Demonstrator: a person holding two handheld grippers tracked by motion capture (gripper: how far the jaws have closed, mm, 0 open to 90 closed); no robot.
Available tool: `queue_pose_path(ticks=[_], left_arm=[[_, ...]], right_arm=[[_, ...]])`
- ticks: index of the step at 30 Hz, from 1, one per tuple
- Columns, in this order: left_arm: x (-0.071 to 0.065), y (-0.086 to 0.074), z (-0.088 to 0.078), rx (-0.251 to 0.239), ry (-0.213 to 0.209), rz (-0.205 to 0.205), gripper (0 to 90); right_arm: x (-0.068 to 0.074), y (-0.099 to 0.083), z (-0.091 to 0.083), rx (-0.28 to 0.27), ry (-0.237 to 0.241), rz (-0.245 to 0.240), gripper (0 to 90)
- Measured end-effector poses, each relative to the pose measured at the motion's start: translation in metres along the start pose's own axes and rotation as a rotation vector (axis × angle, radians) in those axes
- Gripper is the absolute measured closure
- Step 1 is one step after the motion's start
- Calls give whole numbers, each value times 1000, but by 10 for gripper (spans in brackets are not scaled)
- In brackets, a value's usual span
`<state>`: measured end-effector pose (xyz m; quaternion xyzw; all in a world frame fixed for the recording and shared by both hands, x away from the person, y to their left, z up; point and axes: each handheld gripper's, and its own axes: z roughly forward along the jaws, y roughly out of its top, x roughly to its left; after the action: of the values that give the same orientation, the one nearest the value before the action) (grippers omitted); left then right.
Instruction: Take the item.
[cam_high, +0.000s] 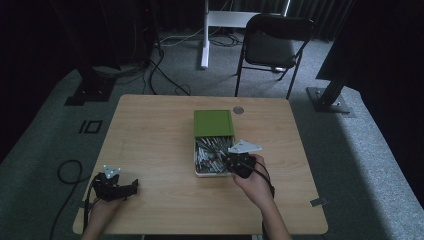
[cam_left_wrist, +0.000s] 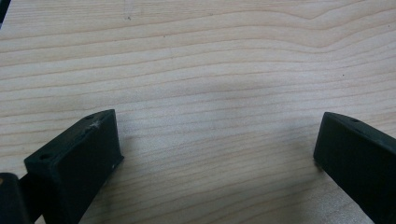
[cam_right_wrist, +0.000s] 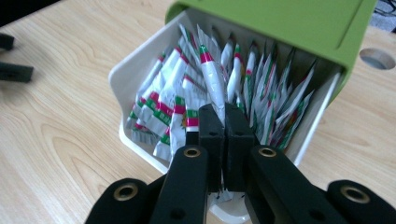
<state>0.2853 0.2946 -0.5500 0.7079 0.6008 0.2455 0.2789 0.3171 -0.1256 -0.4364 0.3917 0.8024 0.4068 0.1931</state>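
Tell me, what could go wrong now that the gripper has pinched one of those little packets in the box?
The right gripper is shut on one white sachet with red and green stripes, packed tightly among others, so lifting may drag neighbours out. The grip is only on the sachet's thin edge, so it could slip or tear. The white tray with its green sliding lid isn't held; the left gripper lies open far off, so the tray may shift.

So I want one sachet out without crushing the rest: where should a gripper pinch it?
Judging by their pose, pinch a sachet at its flat free end, coming from the open side of the box, as the right gripper does; the green lid covers the far ends.
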Motion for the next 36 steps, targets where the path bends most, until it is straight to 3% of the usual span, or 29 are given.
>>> queue_pose_path(ticks=[13, 15, 17, 20, 21, 24, 36], left_arm=[[0, 0, 0, 2, -1, -1, 13], [0, 0, 0, 3, -1, -1, 13], [0, 0, 0, 3, 0, 1, 13], [0, 0, 0, 3, 0, 1, 13], [0, 0, 0, 3, 0, 1, 13], [0, 0, 0, 1, 0, 1, 13], [0, 0, 0, 2, 0, 1, 13]], right_arm=[[-24, 12, -31, -84, -48, 48, 886], [-32, 13, -36, -91, -93, 50, 886], [-39, 12, -38, -95, -92, 74, 886], [-49, 9, -41, -97, -131, 85, 887], [-49, 9, -41, -97, -131, 85, 887], [-63, 3, -43, -85, -191, 96, 889], [-104, -20, -31, -27, -302, 149, 890]])
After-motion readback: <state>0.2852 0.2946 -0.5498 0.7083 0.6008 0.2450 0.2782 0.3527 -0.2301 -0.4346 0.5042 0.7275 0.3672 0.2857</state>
